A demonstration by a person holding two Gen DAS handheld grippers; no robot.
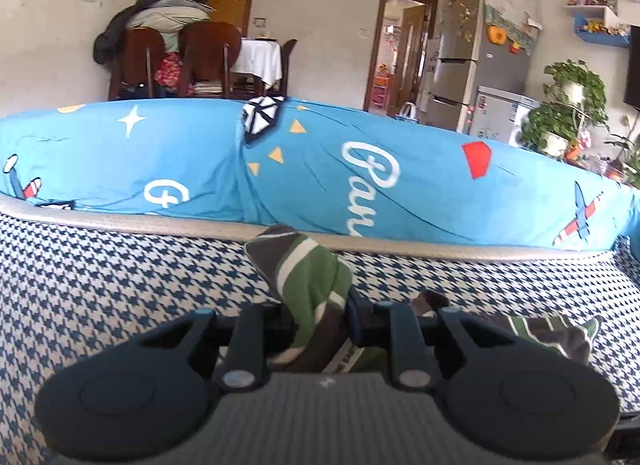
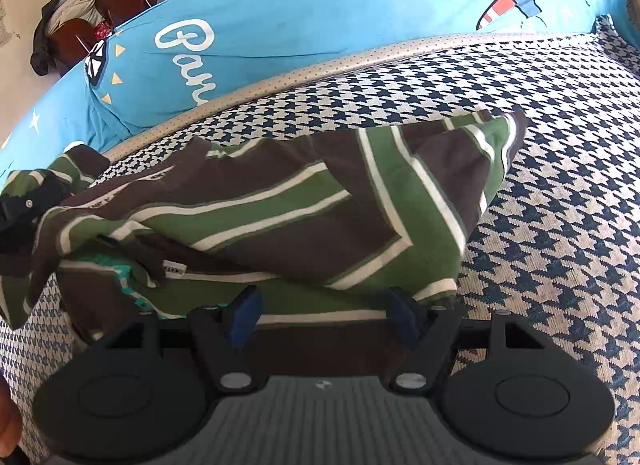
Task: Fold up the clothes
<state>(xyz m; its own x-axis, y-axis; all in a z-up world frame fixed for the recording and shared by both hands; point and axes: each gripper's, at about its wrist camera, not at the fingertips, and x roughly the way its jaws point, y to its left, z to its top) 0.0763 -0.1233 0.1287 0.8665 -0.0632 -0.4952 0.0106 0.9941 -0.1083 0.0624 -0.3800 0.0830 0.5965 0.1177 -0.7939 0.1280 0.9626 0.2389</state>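
Striped garment (image 2: 280,201) on houndstooth cushion (image 2: 540,225): left hand-held gripper (image 1: 320,317) pinches a raised corner; right hand-held gripper (image 2: 324,313) spread at its near edge. Fold underway; next, carry corner toward 3 o'clock.

Bright daylight, sharp pics w/ fisheye warp (dark corners).

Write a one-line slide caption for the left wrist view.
Left tongs shut on a bunched green-and-brown striped garment, lifting it above the houndstooth cover.
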